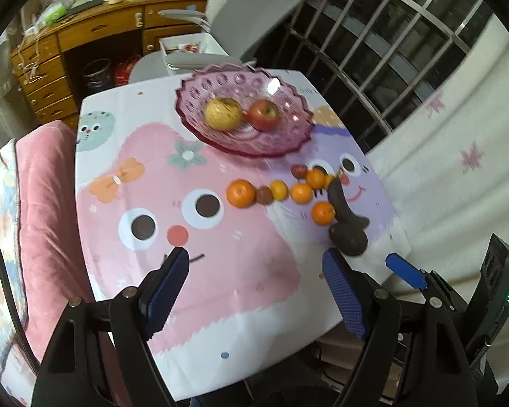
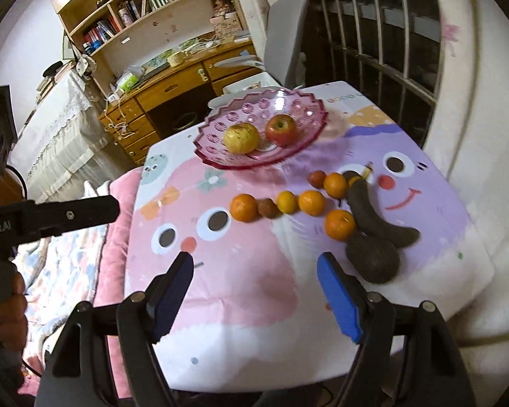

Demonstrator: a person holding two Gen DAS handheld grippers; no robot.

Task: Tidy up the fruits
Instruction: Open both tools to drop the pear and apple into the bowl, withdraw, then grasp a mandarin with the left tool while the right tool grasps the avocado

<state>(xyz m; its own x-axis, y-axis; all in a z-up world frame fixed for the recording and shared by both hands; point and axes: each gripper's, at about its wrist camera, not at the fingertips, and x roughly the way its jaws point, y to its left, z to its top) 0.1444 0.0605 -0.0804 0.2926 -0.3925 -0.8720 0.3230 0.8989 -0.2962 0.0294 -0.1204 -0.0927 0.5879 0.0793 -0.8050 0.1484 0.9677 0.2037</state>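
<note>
A pink glass bowl [image 1: 281, 142] stands at the far side of the table and holds a yellow apple [image 1: 223, 114] and a red apple [image 1: 263, 114]. In front of it, several oranges [image 1: 241, 192] and small brownish fruits [image 1: 264, 195] lie in a loose row. A dark banana [image 2: 373, 212] and a dark round fruit [image 2: 373, 259] lie at the row's right end. My left gripper [image 1: 254, 257] hangs open above the near part of the cloth, left of the dark fruits. My right gripper [image 2: 254, 259] is open too, with nothing between its fingers and the dark round fruit just beyond its right finger.
The table [image 1: 247, 291] wears a pink and purple cartoon cloth. A pink cushioned seat [image 1: 40, 203] runs along its left edge, and a grey chair [image 1: 247, 20] and a wooden desk [image 1: 95, 34] stand behind. Window bars [image 1: 390, 51] and a white curtain [image 1: 458, 169] are to the right. A hand [image 2: 3, 305] is at the far left.
</note>
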